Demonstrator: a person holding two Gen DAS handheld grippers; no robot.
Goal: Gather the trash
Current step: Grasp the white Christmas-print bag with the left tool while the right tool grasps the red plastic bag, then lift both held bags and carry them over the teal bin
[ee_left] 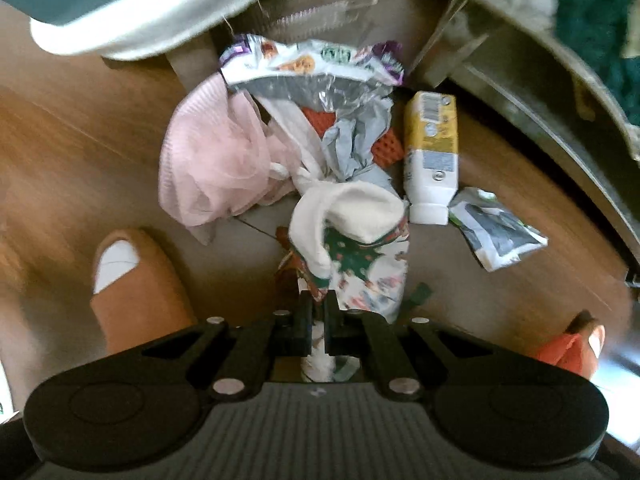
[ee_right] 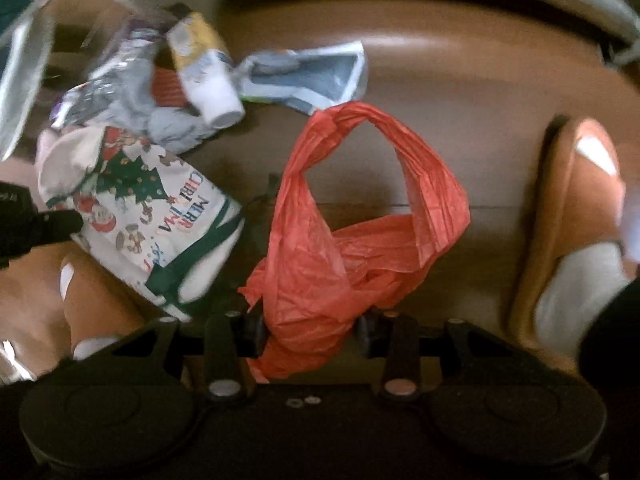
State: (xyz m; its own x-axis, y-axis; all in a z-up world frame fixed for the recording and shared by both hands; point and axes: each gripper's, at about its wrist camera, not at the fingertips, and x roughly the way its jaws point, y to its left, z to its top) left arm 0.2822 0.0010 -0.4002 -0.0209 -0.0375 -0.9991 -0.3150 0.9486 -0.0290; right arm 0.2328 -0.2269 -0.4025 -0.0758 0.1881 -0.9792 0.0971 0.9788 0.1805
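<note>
My left gripper (ee_left: 319, 320) is shut on a white Christmas-print bag (ee_left: 368, 276), seen from the side in the right wrist view (ee_right: 156, 216), with a white cloth (ee_left: 360, 208) stuffed in its mouth. My right gripper (ee_right: 310, 330) is shut on a red plastic bag (ee_right: 340, 248), whose handle loops hang over the floor. Beyond the Christmas bag lies a trash pile: a crumpled foil snack wrapper (ee_left: 312, 64), a pink mesh puff (ee_left: 216, 160), a yellow-and-white bottle (ee_left: 430, 152) and a flat grey-white packet (ee_left: 496, 228).
The floor is brown wood (ee_left: 80, 128). My feet in brown slippers stand close by (ee_left: 136, 280) (ee_right: 568, 216). A white-edged cushion (ee_left: 132, 12) sits upper left, and a furniture base (ee_left: 560, 72) runs along the right. A small orange item (ee_left: 572, 344) lies lower right.
</note>
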